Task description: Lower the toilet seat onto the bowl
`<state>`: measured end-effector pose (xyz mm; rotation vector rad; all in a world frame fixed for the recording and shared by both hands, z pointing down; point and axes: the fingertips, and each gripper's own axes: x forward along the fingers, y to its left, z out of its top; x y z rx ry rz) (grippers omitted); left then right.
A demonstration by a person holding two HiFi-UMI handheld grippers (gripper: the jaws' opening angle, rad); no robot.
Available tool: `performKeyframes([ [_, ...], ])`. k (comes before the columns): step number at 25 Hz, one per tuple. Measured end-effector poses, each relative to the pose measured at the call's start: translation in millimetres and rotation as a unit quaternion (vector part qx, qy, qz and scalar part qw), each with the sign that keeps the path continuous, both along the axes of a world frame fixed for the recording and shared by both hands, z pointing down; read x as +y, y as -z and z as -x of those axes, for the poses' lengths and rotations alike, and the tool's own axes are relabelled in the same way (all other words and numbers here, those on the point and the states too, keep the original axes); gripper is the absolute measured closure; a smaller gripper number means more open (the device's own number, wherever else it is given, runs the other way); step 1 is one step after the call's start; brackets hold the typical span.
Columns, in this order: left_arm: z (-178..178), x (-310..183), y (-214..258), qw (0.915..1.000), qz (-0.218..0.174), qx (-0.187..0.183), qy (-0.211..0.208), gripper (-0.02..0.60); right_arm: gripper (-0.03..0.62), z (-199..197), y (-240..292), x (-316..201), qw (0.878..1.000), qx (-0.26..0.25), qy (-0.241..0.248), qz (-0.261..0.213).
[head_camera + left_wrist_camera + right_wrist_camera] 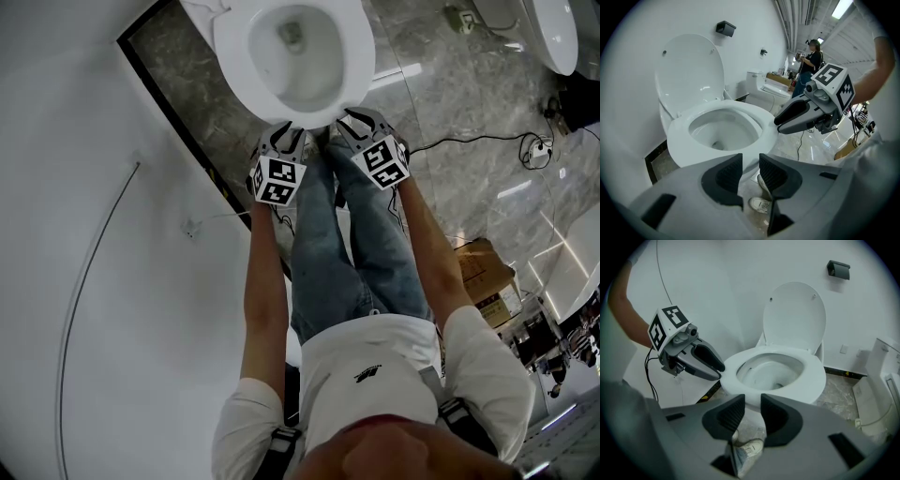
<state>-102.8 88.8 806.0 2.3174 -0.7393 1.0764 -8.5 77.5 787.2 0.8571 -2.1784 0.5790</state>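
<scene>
Toilet seat (234, 52): lies flat on the bowl rim, at 12 o'clock from the person in the head view; its ring surrounds the open bowl.
Lid (689, 70): stands upright behind the seat, at 12 o'clock of the bowl in both gripper views.
Left gripper (281, 131): at about 7 o'clock of the seat's front edge, just beside it; whether it touches cannot be told. In its own view the two dark ribbed pads (729, 174) stand a narrow gap apart, with nothing between them, only floor and a shoe (759, 205) below.
Right gripper (352, 117): at about 5 o'clock of the seat's front edge, close to the rim. Its pads (776, 416) are likewise a small gap apart and empty.
Grippers to each other: side by side, left at 9 o'clock of right, marker cubes facing up.
Floor (450, 84): grey marble, with a black cable (469, 141) at 3 o'clock of the toilet.
Cardboard box (483, 267): at 4 o'clock of the person's legs.
</scene>
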Motion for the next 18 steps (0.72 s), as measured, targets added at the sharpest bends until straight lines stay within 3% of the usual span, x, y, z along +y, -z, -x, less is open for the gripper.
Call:
performKeyframes([
  [5,1.0,3.2,-8.8,1.0,0.008,0.0,0.005,0.46,0.539,0.9,-8.0,4.1,1.0,0.005,-0.014,0.006],
  [18,-1.9,7.0,-31.6,0.9995,0.026,0.0,0.018,0.506,0.546,1.9,-32.9,8.3,0.999,0.026,0.0,0.025],
])
